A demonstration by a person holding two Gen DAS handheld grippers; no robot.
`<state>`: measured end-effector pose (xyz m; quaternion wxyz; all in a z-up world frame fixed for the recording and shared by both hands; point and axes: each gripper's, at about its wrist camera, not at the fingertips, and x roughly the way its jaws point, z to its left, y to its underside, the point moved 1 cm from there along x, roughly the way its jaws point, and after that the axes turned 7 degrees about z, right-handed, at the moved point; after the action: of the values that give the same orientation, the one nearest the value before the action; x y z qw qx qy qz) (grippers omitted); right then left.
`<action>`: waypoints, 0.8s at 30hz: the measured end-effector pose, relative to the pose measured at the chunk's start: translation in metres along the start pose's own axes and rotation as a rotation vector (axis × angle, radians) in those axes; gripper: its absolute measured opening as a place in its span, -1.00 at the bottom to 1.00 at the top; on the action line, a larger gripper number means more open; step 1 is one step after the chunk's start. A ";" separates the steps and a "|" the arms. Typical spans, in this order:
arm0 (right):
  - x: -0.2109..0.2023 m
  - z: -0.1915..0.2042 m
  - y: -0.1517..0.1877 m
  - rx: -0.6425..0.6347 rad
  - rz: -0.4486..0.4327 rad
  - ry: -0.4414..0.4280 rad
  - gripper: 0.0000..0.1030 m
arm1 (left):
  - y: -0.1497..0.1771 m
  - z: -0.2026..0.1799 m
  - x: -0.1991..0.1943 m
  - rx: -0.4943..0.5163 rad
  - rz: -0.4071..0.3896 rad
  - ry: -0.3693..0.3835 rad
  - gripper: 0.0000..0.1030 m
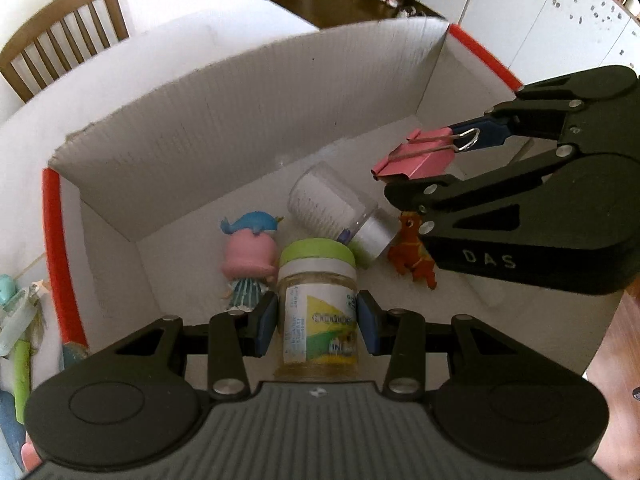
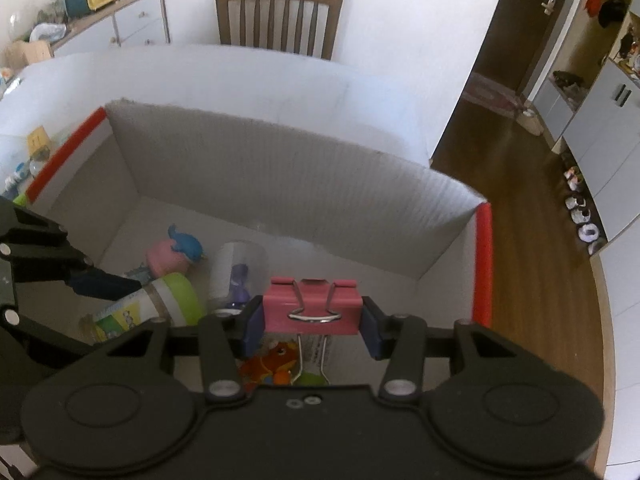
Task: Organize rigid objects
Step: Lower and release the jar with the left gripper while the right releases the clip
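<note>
My left gripper (image 1: 316,322) is shut on a green-lidded jar (image 1: 318,312) with a yellow and green label, held over the inside of a white cardboard box (image 1: 240,120). My right gripper (image 2: 312,322) is shut on a pink binder clip (image 2: 313,306), also above the box; from the left wrist view that clip (image 1: 416,156) hangs at the right. On the box floor lie a clear bottle with a silver cap (image 1: 336,208), a pink-haired doll with a blue whale (image 1: 250,256) and an orange toy animal (image 1: 414,252).
The box has red tape on two rims (image 1: 60,248) (image 2: 482,264). A wooden chair (image 2: 280,16) stands behind the white table (image 2: 240,76). Small items lie outside the box at the left (image 1: 20,316). Wooden floor (image 2: 520,200) lies to the right.
</note>
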<state>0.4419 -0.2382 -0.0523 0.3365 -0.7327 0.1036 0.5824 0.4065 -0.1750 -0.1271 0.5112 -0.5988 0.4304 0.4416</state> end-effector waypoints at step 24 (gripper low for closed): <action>0.012 -0.005 -0.003 0.029 0.065 -0.016 0.03 | -0.008 0.012 -0.011 -0.061 0.029 0.044 -0.13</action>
<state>0.4510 -0.2357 -0.0619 0.3287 -0.7194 0.1332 0.5972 0.4104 -0.1616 -0.1159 0.4768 -0.6173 0.4364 0.4484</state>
